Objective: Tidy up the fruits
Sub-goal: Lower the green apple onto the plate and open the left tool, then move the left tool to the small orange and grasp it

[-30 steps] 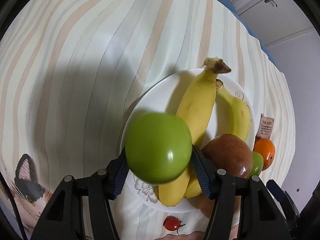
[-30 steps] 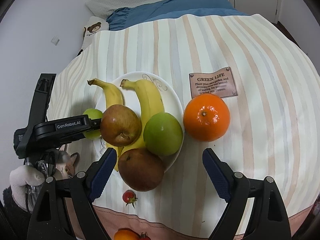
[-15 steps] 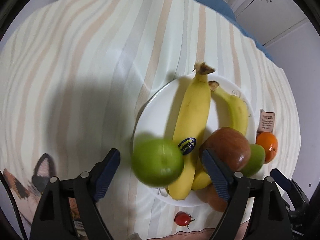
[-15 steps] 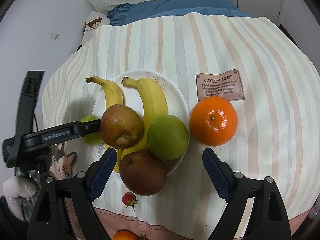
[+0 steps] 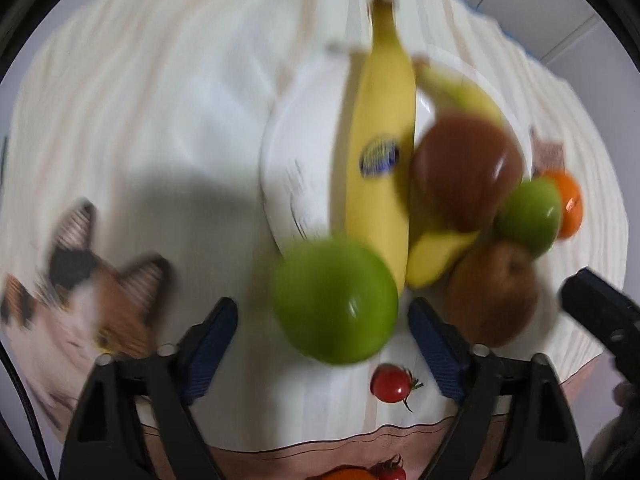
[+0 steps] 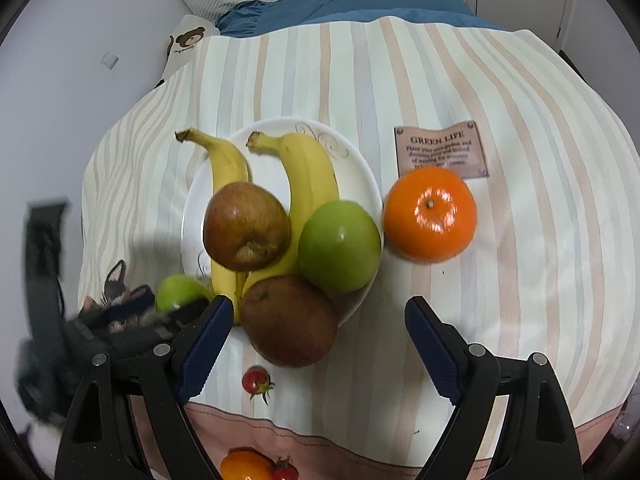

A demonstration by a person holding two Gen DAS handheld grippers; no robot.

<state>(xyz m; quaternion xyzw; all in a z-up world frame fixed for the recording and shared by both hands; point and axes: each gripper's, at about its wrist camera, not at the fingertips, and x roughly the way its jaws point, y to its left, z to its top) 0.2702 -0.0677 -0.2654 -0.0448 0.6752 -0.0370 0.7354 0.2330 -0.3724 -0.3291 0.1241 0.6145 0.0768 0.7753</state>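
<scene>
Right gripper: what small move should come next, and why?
Probably ease the right gripper forward and rightward to straddle the orange. It is open and empty, and the orange sits on the cloth beside the plate, not on it.

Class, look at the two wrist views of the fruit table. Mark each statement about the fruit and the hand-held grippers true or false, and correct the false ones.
1. Two bananas lie on the white plate. True.
2. The orange sits on the plate. False: it rests on the striped cloth beside it.
3. The left hand-held gripper is clamped on a green apple. False: its jaws are open, clear of the apple.
4. The right hand-held gripper is open and holds nothing. True.
5. A cherry tomato lies on the cloth. True.
</scene>
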